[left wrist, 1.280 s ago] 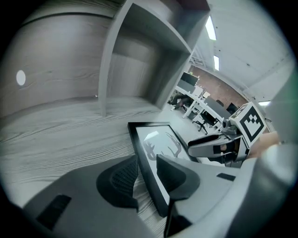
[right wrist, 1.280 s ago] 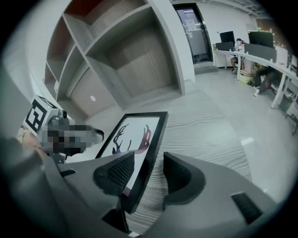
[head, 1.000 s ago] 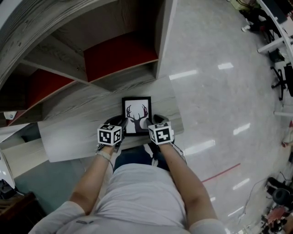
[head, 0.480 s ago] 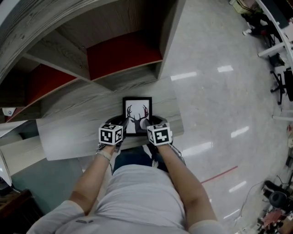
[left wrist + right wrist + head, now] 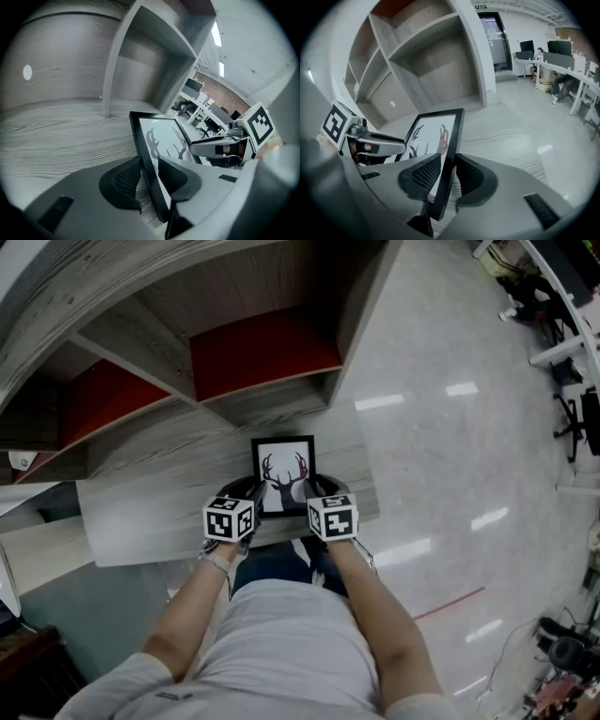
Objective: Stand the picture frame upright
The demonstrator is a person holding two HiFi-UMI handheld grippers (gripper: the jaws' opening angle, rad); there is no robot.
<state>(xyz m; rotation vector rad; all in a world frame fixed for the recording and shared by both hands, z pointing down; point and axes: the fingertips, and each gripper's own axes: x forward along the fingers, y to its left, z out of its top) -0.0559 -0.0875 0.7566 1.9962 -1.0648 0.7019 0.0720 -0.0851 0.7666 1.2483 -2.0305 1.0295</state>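
Picture frame (image 5: 282, 474) on ledge (image 5: 150, 512), left claw (image 5: 146, 177) gripping, right claw (image 5: 447, 174) just closing onto it

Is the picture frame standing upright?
No. The frame lies face-up on the table; the head view, looking down, shows its whole front.

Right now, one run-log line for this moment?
phase: grasp | left tool: clamped on picture frame, left edge | right tool: jaws just closed onto its right edge | frame: face up, not upright
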